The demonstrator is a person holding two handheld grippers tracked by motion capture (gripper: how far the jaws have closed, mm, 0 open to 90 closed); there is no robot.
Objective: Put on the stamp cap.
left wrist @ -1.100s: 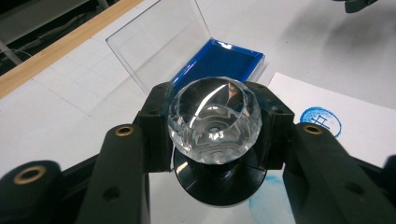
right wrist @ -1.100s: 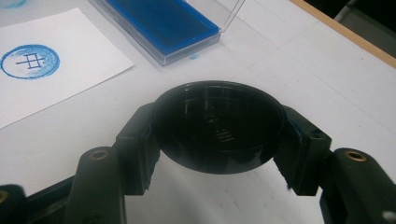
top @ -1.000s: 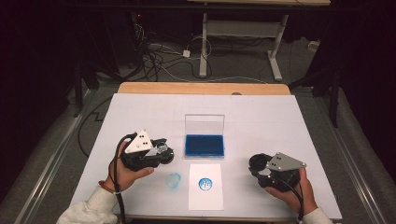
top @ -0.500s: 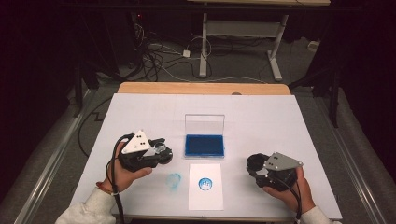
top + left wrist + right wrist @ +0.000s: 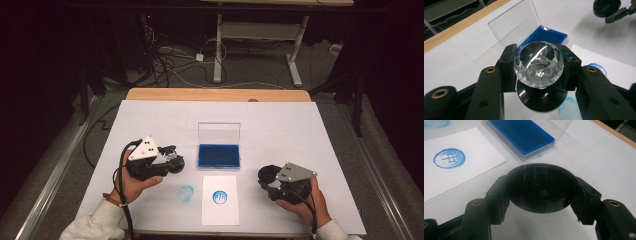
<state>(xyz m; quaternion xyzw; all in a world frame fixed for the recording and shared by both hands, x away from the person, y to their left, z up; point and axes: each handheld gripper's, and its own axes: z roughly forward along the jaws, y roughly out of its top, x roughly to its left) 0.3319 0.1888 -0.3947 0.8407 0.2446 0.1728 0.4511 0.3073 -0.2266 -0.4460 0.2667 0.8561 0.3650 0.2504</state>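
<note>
My left gripper (image 5: 169,163) (image 5: 539,62) is shut on a stamp (image 5: 537,72) with a clear faceted knob and a round black base, held just above the table left of the ink pad. An open ink pad (image 5: 218,155) (image 5: 544,37) (image 5: 520,132) shows its blue surface, its clear lid (image 5: 218,132) standing up behind. In front of it lies a white paper (image 5: 220,212) bearing a round blue print (image 5: 219,197) (image 5: 449,158). My right gripper (image 5: 272,179) (image 5: 541,193) is shut on a round black cap (image 5: 269,174) (image 5: 541,186), right of the paper.
A blue ink smudge (image 5: 186,193) (image 5: 567,103) marks the white table cover (image 5: 280,125) left of the paper. A wooden edge (image 5: 215,95) runs along the far side. Cables and desk legs (image 5: 217,45) stand on the floor beyond.
The right gripper with the cap has drifted slightly to the left. The left gripper with the stamp has hardly moved.
</note>
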